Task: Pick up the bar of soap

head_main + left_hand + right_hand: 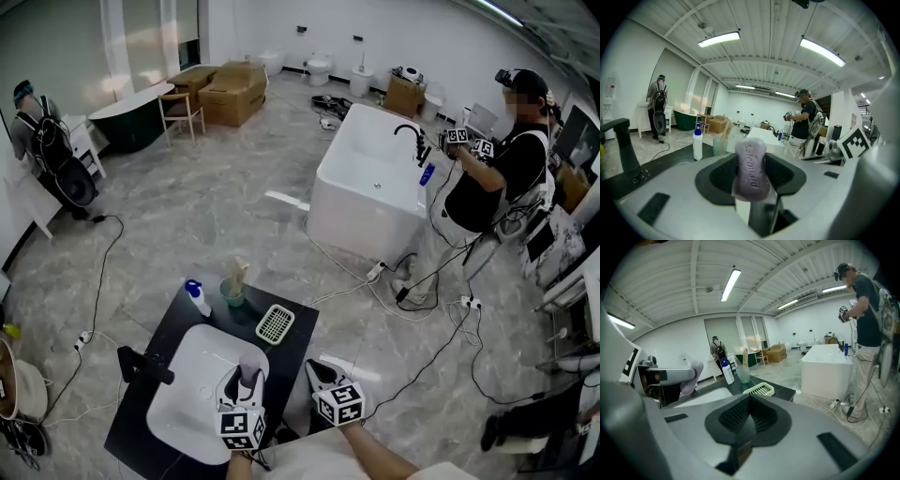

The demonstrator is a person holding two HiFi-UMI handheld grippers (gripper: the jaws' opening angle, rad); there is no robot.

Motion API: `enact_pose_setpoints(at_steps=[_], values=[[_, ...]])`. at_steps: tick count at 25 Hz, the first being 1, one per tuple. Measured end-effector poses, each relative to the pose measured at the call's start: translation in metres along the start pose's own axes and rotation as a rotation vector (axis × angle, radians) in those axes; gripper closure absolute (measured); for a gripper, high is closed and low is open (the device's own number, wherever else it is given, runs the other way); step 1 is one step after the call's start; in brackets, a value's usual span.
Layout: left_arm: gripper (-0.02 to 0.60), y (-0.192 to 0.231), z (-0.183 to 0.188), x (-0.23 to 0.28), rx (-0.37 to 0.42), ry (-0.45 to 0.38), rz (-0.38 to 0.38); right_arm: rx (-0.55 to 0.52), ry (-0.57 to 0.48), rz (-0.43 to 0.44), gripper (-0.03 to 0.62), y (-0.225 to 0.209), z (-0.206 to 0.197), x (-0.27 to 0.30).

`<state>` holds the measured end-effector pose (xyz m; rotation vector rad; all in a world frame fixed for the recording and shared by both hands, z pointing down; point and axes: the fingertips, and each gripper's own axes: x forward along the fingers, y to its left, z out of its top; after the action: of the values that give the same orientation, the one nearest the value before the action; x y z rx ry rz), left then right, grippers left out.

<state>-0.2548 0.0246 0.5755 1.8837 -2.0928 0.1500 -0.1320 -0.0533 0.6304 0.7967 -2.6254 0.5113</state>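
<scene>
A mauve bar of soap [751,171] stands on end between the jaws of my left gripper [247,375], which is shut on it. From the head view the soap [250,367] hangs over the white sink basin [192,375] set in a black countertop [295,337]. My right gripper [317,369] hovers just right of it at the counter's front right edge. Its jaws [747,420] are shut with nothing between them. In the right gripper view the soap [692,376] shows at the left, held by the other gripper.
On the counter's far side stand a pale green slatted soap dish [275,323], a white bottle with a blue cap [197,298] and a green cup [232,291]. A black faucet [142,364] sits left of the basin. Beyond are a white bathtub [375,178], a person [492,178] and floor cables [431,309].
</scene>
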Motion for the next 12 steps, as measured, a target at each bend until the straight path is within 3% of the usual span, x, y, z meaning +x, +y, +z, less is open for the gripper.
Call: enact_pose_setpoints(at_steps=[12], values=[[0.388,-0.0021,-0.0030,-0.0001,-0.007,0.016,-0.009,-0.017,0.007,-0.022,0.589,-0.0036,-0.0013,-0.0071]])
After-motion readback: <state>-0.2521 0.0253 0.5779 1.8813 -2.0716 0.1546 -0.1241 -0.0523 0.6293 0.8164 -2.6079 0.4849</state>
